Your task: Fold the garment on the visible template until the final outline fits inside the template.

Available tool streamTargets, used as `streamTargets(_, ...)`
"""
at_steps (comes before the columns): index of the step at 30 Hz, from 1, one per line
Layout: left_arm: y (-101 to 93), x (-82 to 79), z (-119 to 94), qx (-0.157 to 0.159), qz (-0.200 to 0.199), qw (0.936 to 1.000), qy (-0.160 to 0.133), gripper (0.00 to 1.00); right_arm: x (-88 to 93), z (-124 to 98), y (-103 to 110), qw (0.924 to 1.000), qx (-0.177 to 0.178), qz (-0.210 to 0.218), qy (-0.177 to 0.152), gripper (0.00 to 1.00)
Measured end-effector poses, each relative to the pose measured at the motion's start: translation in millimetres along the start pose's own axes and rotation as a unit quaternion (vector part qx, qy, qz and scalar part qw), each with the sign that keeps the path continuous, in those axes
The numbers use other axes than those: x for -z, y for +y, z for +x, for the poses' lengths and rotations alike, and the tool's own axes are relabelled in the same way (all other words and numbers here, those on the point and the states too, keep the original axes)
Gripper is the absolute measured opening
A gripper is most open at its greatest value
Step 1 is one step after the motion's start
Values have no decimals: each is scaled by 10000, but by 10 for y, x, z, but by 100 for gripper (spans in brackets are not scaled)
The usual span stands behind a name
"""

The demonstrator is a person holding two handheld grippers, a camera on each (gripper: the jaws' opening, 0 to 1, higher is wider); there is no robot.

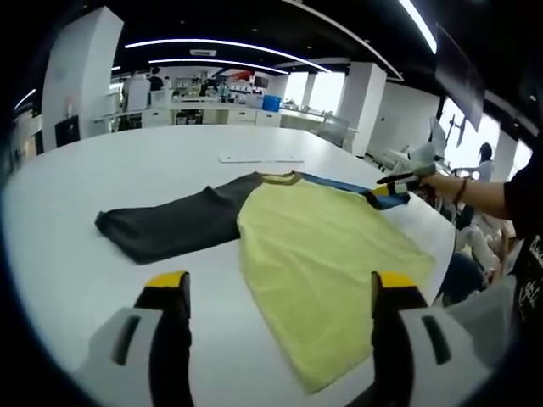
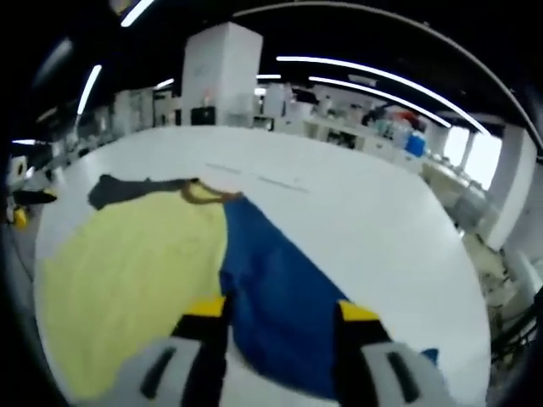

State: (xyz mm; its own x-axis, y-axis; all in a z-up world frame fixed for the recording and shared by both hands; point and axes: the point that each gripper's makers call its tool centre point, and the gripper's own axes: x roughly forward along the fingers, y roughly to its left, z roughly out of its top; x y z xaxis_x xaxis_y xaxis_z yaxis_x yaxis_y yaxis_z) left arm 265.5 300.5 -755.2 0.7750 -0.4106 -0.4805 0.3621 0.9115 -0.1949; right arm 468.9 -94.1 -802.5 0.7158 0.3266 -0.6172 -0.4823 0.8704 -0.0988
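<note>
The garment [image 1: 318, 254] is lying flat on the white counter [image 1: 127, 170], its yellow body at frame centre, dark sleeve stretching left. The left gripper [image 1: 280, 292] is hovering released at the bottom. The right gripper [image 2: 276, 314] is gaping over the blue sleeve [image 2: 280, 297], grasping nothing.

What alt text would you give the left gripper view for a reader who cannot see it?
A T-shirt with a yellow body, one dark grey sleeve and one blue sleeve lies spread on a white table. The left gripper hangs open above its near edge, and the right gripper reaches to the blue sleeve.
</note>
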Motion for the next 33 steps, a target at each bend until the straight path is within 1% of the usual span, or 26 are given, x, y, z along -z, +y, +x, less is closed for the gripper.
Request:
streamTargets(2,5,7,0,-6,15,10000,23,86,49,-46,-64,9999,80,96,20,51)
streamTargets(5,10,2,-1,-12,28,10000,14,88,105,-133,-122,9996,192,203,55,56)
streamTargets(8,36,-6,1,-77,19,10000,-6,92,208,-186,-203,9989,314,339,110,59)
streamTargets(9,45,-23,4,-89,12,9999,-53,93,247,-217,-218,9985,359,381,138,61)
streamTargets(12,41,-39,8,-93,-29,9999,-76,94,330,-267,-270,9974,430,538,188,65)
streamTargets(15,23,-41,15,-91,5,9999,-60,95,405,-325,-333,9965,521,621,225,65)
streamTargets(18,20,-30,12,-66,11,10000,-36,95,480,-378,-414,9943,592,839,298,65)
streamTargets(21,-2,-12,21,-63,39,10000,16,95,578,-386,-494,9922,670,998,341,65)
streamTargets(22,3,-4,17,-68,43,10000,36,95,620,-394,-489,9914,684,1053,378,64)
streamTargets(25,9,12,11,-61,30,10000,56,95,653,-447,-506,9889,750,1220,407,62)
streamTargets(26,9,13,10,-64,26,10000,63,95,712,-457,-471,9871,781,1335,421,62)
streamTargets(28,10,17,6,-77,36,9999,84,94,792,-405,-672,9846,845,1477,404,59)
streamTargets(29,11,17,5,-81,40,9999,87,94,825,-413,-694,9820,890,1616,415,58)
streamTargets(32,15,22,4,-94,52,9999,103,94,848,-440,-734,9771,1016,1835,354,56)
streamTargets(33,16,24,4,-97,57,9999,110,94,873,-432,-797,9754,1066,1896,354,55)
